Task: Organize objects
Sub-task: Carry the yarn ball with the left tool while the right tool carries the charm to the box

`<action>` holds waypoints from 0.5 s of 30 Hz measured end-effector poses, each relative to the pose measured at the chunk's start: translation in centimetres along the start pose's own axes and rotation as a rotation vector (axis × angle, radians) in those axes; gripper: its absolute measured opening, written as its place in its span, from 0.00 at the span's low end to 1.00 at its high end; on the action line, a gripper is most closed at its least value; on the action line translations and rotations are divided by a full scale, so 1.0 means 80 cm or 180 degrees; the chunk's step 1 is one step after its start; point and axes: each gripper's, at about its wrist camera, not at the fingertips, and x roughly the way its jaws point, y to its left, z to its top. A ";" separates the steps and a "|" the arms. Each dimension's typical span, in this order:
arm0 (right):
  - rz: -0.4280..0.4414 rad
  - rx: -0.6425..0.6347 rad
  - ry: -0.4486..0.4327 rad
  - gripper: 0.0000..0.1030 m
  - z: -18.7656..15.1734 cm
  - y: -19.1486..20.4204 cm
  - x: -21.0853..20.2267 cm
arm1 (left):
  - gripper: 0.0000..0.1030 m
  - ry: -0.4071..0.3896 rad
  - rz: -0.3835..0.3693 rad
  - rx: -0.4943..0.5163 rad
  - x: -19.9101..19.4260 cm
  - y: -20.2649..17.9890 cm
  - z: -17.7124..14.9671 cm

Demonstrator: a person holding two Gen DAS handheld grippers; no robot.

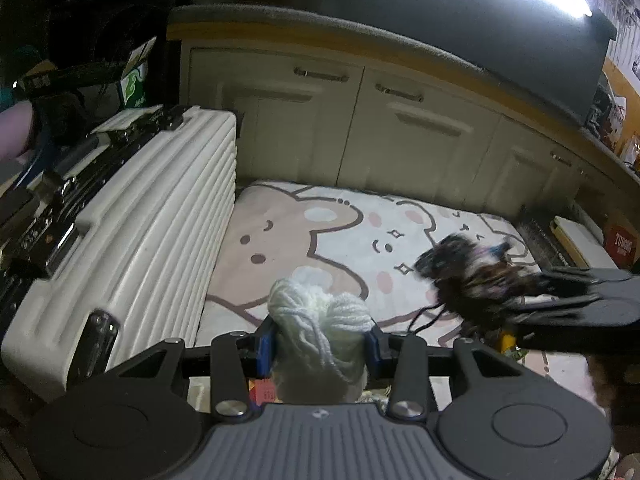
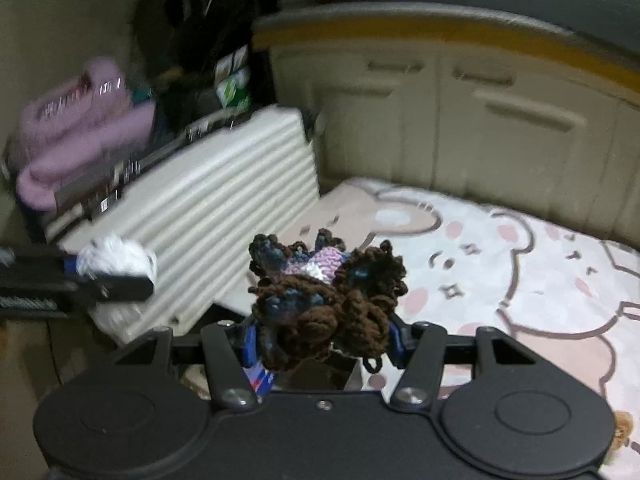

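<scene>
Left wrist view shows the left gripper (image 1: 320, 344) closed on a bundle of white yarn (image 1: 320, 320), its blue pads pressing both sides of the bundle. Below and beyond lies a bear-print mat (image 1: 320, 232) spread on the floor. A ribbed white suitcase (image 1: 152, 240) lies on its side along the mat's left edge, touching it. Behind the mat runs a row of cream cabinet doors (image 1: 360, 128) under a counter with a yellow edge. From the right, the right gripper (image 1: 520, 300) reaches in, blurred, carrying a dark crocheted piece (image 1: 472, 272) above the mat.

Right wrist view shows the right gripper (image 2: 324, 336) about half open, clamped on the crocheted piece (image 2: 328, 292), brown with blue, pink and white patches; its pads press the sides. The left gripper (image 2: 116, 276) appears at the left with the white yarn (image 2: 120, 260), in front of the suitcase (image 2: 224, 188). A pink fluffy thing (image 2: 84, 128) sits behind the suitcase, blurred.
</scene>
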 end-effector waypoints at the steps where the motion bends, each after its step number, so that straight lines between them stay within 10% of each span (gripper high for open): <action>1: 0.0012 -0.0039 0.0073 0.57 -0.004 0.005 0.013 | 0.42 0.0017 -0.0011 -0.0019 0.001 0.004 -0.002; 15: 0.0180 -0.0201 0.0764 0.65 -0.036 0.035 0.113 | 0.42 0.0091 -0.0056 -0.0184 0.003 0.041 -0.018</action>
